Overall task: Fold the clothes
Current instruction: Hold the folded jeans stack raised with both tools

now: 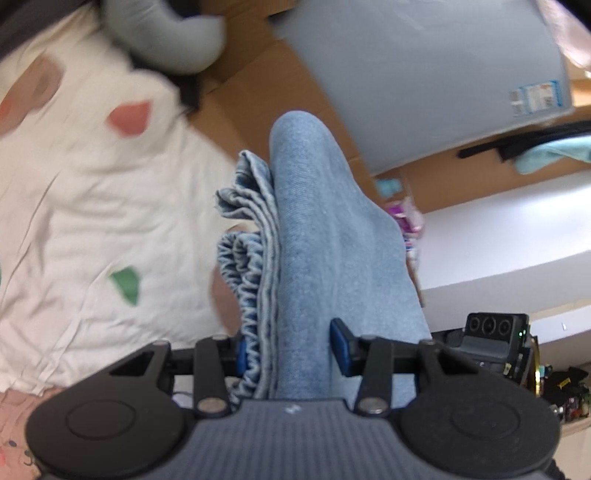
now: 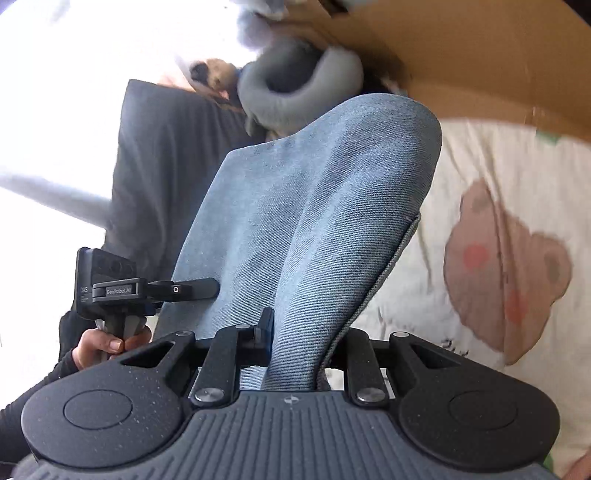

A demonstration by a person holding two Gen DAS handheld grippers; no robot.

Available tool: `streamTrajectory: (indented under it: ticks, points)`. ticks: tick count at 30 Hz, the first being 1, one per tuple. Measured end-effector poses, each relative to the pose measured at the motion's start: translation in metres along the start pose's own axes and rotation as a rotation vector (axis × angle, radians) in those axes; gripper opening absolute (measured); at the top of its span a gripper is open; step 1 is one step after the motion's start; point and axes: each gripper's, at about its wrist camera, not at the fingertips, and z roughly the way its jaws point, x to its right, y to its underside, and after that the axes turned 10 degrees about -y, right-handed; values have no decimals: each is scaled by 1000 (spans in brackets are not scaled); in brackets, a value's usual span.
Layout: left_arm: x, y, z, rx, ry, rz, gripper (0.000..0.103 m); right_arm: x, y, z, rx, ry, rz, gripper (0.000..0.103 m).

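A light blue denim garment (image 1: pixel 317 236) is held up between both grippers, above a white bedsheet. In the left wrist view my left gripper (image 1: pixel 291 347) is shut on its bunched elastic waistband and folded layers; blue fingertips (image 1: pixel 341 347) press on either side. In the right wrist view my right gripper (image 2: pixel 295 343) is shut on another fold of the same denim (image 2: pixel 332 206), which rises ahead of the fingers. The left gripper (image 2: pixel 192 290) also shows at the left of that view, gripping the cloth's edge, with the person's hand (image 2: pixel 107 343) below it.
A white sheet with pink, green and bear prints (image 1: pixel 74 221) (image 2: pixel 509 266) lies below. A grey neck pillow (image 2: pixel 299 88) (image 1: pixel 166 33) and a dark cushion (image 2: pixel 162 162) lie at the far side. Cardboard boxes (image 1: pixel 258 92), a grey panel (image 1: pixel 424 74) and a white shelf (image 1: pixel 498 236) stand beyond.
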Motion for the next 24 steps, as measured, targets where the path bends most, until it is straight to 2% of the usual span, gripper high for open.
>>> streamTrajectory:
  ticks: [5, 14, 19, 24]
  points:
    - [62, -14, -33, 30, 11, 64, 45, -50, -16, -47, 57, 26, -20, 19]
    - [151, -12, -77, 73, 44, 105, 44, -133, -30, -127, 143, 78, -43, 19]
    - [193, -6, -103, 103, 48, 133, 44, -168, -26, -163, 198, 91, -50, 19]
    - [235, 7, -131, 133, 51, 190, 43, -205, -7, -208, 254, 112, -72, 19]
